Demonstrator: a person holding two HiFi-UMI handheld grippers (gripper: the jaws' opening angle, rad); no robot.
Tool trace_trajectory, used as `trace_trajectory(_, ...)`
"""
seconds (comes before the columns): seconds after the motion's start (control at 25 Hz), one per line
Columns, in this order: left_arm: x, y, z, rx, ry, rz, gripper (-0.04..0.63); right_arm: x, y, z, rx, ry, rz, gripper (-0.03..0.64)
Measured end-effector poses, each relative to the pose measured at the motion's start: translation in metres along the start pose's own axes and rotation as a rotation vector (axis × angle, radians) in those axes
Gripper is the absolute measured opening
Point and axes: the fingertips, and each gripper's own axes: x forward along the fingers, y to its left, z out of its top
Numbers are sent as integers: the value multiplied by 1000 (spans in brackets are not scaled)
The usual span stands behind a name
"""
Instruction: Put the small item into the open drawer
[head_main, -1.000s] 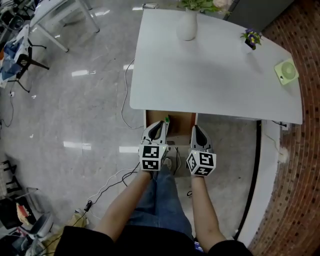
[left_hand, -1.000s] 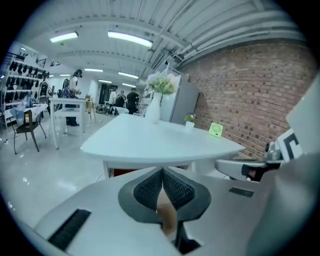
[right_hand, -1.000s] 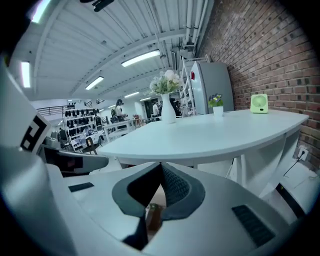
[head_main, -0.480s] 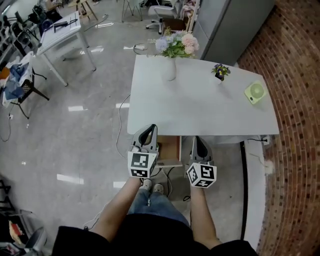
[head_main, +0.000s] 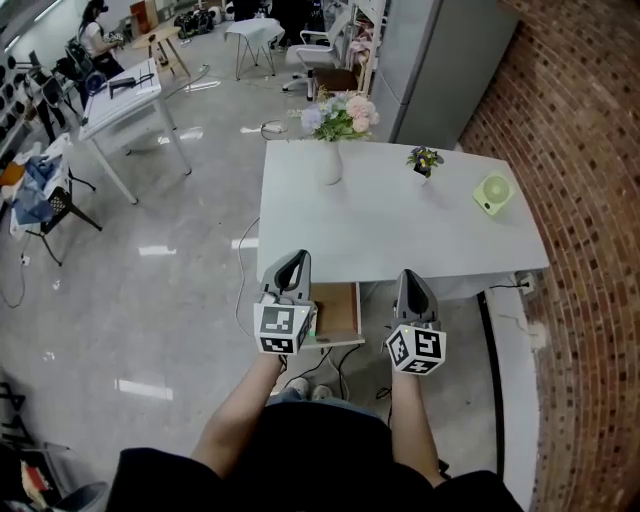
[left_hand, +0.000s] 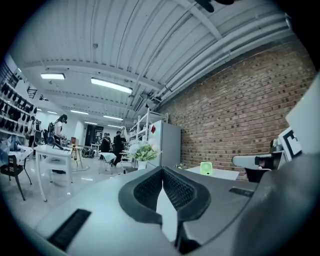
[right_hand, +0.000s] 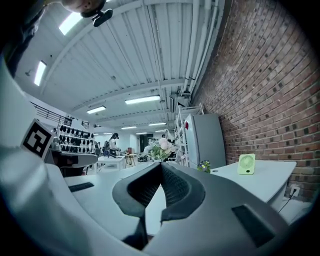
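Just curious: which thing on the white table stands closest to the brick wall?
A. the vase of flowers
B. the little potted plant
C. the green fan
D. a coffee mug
C: the green fan sits at the end of the table that lies next to the brick wall, while the potted plant and the vase stand farther from it.

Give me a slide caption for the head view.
Left gripper and right gripper, both shut, flank the open drawer of a table bearing flowers, plant and fan.
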Motion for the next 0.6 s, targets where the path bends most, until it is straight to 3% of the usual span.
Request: trace_trajectory(0.6, -7, -8, -8, -10, 9, 6, 23, -3, -5, 3, -20, -1, 2, -2)
